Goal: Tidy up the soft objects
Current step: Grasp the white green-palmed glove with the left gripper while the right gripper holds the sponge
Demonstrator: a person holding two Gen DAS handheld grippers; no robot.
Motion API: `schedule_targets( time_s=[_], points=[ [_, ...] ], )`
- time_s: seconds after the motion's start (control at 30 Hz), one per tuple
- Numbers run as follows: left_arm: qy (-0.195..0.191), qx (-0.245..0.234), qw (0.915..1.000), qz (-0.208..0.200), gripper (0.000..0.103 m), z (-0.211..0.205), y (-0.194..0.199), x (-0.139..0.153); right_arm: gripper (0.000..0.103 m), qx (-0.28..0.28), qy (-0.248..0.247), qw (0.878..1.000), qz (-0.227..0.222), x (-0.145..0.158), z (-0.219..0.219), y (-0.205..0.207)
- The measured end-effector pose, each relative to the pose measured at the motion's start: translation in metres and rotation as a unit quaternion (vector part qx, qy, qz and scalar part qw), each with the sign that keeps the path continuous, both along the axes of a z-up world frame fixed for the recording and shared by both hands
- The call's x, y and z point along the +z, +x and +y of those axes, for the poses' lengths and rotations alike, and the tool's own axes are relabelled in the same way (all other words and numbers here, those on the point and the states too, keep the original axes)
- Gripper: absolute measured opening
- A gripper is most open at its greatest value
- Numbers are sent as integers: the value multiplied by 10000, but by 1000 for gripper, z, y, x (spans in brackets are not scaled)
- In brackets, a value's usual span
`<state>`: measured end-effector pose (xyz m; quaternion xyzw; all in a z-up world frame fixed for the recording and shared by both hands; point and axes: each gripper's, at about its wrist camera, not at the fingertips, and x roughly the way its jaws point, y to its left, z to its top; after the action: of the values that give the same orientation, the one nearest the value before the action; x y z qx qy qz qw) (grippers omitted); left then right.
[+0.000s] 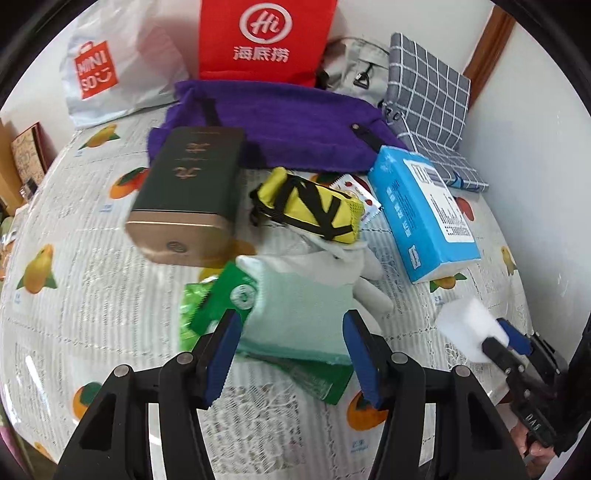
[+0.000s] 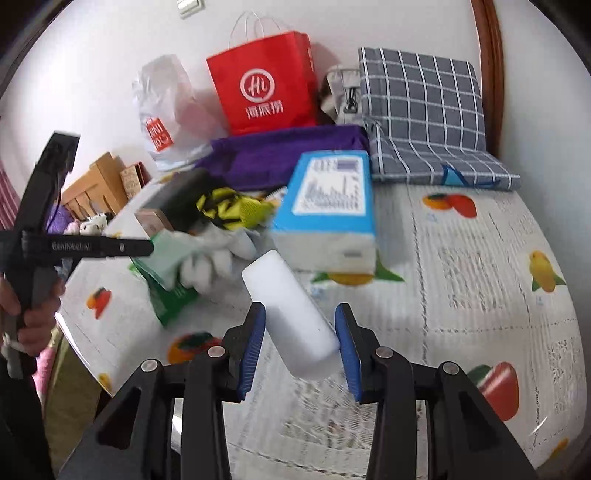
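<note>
- Our left claw (image 1: 291, 347): black angular arms, silver round screws, ribbed blue pads.
- Our right claw (image 2: 300, 343) is built alike; white lettering marks its black body.

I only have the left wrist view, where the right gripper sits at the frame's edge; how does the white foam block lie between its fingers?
Observer: The white foam block lies slanted in the right gripper, pinched between both fingers, with its far end jutting past the fingertips.
Operator: Thank you. Does the red bag have handles? My view cuts off its top.
Observer: Yes, the red paper bag has thin white cord handles standing up.
</note>
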<state>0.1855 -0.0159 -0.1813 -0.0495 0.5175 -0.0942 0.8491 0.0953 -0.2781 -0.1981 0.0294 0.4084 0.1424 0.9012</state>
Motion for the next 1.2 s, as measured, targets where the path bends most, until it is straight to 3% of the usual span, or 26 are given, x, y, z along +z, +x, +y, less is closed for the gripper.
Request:
schedule_targets(
  time_s=[0.23, 0.47, 0.53, 0.67, 0.73, 0.83, 1.2],
  points=[
    [231, -137, 9996, 119, 59, -18, 12, -18, 43, 127, 50, 9998, 116, -19, 0, 2],
    [620, -242, 9978, -61, 60, -33, 15, -26, 43, 73, 290, 9994, 167, -21, -6, 7],
    [627, -210, 9977, -122, 42, -32, 15, -25, 42, 58, 305, 9994, 154, -21, -7, 6],
    [799, -135, 9964, -238, 19, -28, 12, -25, 41, 60, 256, 9996, 134, -20, -4, 4],
    [563, -110, 9979, -286, 8, -21, 8, -21, 41, 60, 205, 9997, 128, -19, -2, 3],
    [108, -33, 9991, -405, 6, -11, 1, -13, 40, 38, 166, 9998, 134, -18, 0, 1],
    [-502, 80, 9952, -841, 5, 12, -30, 26, 39, -147, 238, 9996, -30, 9, -1, -8]
  ],
)
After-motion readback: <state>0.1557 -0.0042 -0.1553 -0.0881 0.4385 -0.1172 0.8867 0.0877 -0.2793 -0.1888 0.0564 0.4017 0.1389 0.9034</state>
